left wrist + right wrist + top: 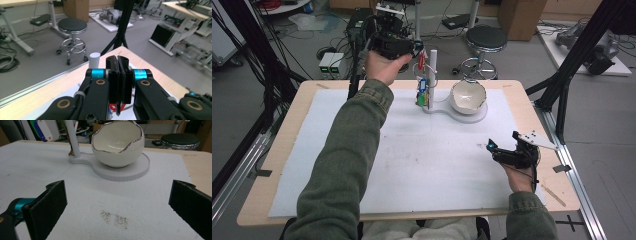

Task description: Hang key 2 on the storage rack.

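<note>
High view: the left tool (pixel 414 47) is raised at 12 o'clock over the far edge of the wooden counter (pixel 282 145), just beside the white upright post (pixel 432 67) hung with coloured tags (pixel 422 92). The white eggshell-shaped bowl (pixel 468 96) sits at 1 o'clock on the flat white base (pixel 477 116). The right tool (pixel 504 145) rests at 4 o'clock.

Left gripper view: the left tool (pixel 117 72) has its jaws pressed together; whether anything sits between them cannot be told.

Right gripper view: the right tool (pixel 117 202) is spread wide and empty over the white foam sheet (pixel 37 167); the bowl (pixel 117 143) lies at 12 o'clock.

Hidden and unclear parts
Small coloured tags (pixel 422 92) hanging on the white upright post (pixel 432 75) are too small to identify; its base is hidden in the left gripper view.
</note>
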Action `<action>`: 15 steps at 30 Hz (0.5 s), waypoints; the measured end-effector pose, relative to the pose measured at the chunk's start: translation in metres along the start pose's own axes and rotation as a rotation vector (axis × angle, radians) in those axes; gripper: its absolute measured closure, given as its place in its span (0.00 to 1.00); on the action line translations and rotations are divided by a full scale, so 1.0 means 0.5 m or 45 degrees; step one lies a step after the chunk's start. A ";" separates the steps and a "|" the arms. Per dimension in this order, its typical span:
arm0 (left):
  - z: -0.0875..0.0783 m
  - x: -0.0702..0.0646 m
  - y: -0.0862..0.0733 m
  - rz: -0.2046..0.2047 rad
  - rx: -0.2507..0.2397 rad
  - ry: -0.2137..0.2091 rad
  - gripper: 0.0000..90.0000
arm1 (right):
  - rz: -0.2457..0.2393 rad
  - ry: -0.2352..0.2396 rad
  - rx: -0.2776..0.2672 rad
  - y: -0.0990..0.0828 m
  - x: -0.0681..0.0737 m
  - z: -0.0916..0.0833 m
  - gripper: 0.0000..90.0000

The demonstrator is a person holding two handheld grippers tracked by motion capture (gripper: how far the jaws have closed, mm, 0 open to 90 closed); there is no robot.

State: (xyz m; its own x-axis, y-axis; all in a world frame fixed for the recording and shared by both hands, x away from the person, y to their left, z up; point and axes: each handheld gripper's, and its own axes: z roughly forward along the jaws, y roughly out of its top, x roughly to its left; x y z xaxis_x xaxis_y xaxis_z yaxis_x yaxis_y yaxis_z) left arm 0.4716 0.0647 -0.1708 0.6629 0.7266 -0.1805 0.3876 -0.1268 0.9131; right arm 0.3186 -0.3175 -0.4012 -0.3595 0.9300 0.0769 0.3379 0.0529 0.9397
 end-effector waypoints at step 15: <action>0.079 0.012 -0.008 -0.044 0.009 0.003 0.97 | 0.019 0.002 -0.002 -0.001 -0.007 -0.004 0.01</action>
State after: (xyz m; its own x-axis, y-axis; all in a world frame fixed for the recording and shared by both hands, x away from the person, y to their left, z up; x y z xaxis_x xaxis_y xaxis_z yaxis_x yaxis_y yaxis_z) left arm 0.4994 0.0432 -0.1900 0.6474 0.7323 -0.2111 0.4147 -0.1060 0.9038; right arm 0.3181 -0.3213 -0.4011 -0.3559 0.9300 0.0917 0.3417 0.0381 0.9390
